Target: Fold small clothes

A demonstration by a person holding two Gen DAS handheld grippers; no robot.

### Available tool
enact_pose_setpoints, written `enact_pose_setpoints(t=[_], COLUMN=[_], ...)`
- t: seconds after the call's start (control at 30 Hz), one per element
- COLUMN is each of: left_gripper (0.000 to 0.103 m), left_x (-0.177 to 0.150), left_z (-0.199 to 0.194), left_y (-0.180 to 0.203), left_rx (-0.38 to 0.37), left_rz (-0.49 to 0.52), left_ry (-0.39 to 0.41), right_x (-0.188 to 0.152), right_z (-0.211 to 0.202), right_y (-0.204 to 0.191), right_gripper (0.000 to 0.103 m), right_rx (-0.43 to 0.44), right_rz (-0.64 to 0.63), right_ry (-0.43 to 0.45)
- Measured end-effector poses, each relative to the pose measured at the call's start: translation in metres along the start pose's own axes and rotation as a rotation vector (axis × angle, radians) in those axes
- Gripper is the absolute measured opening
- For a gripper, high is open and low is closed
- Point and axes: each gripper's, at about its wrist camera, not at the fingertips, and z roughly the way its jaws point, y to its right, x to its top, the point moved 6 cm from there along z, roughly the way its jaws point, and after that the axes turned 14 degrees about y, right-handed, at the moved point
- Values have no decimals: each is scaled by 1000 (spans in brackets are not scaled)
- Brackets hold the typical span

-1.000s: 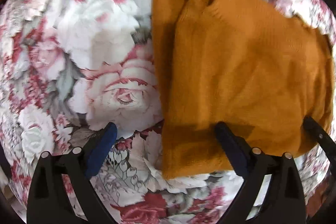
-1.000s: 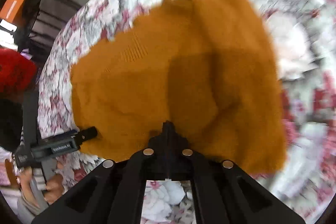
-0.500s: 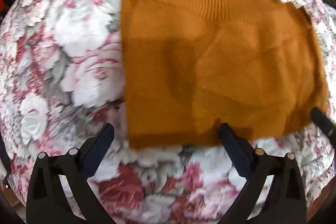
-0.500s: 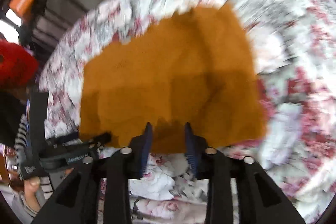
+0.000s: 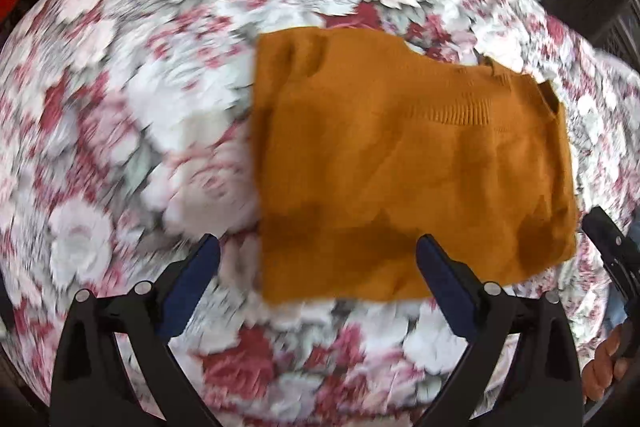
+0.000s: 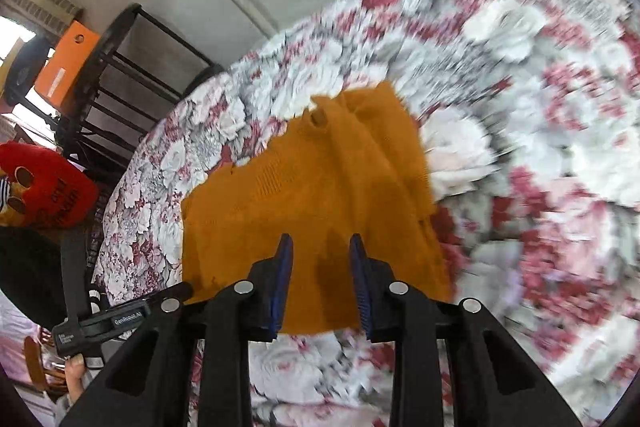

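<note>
A bed (image 5: 132, 115) covered in a red-and-white rose-print spread carries everything. A folded mustard-orange knit sweater (image 5: 400, 163) lies flat on it.

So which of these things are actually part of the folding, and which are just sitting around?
Part of the job:
- orange knit garment, folded, lying flat on the floral cloth
- left gripper, open above it
- right gripper, jaws closing, nothing pinched

Just lying about:
- orange box on the black rack
- red plush toy
</note>
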Motion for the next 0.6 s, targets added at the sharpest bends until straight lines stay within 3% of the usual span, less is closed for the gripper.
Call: enact_pose_setpoints(t=[0.1, 0.13, 0.17, 0.23, 0.3, 0.33, 0.43, 0.6], left_gripper=[96, 98, 99, 99, 99, 99, 98, 95], left_x=[-12, -22, -26, -27, -21, -12, -15, -4], left_z=[37, 50, 56, 55, 47, 48, 20, -1], left_y=[5, 1, -1, -8, -10, -6, -20, -21], left_rx=[98, 114, 105, 88, 73, 72, 75, 56], left_rz=[111, 121, 103, 53, 51, 55, 95, 110], left_ry=[-93, -143, -167, -187, -169, -150, -83, 1], right_x=[-14, -21, -28, -26, -20, -17, -4, 15], right_z=[28, 36, 44, 45, 39, 35, 22, 11], right_y=[13, 25, 40, 47, 45, 40, 19, 0], right_gripper=[29, 24, 16, 14, 19, 26, 39, 39], right_rx=[-77, -105, -100, -89, -69, -63, -58, -11], right_rz=[-12, 9, 67, 115, 164, 163, 66, 41], right_ry=[-96, -128, -149, -154, -138, -123, -51, 36])
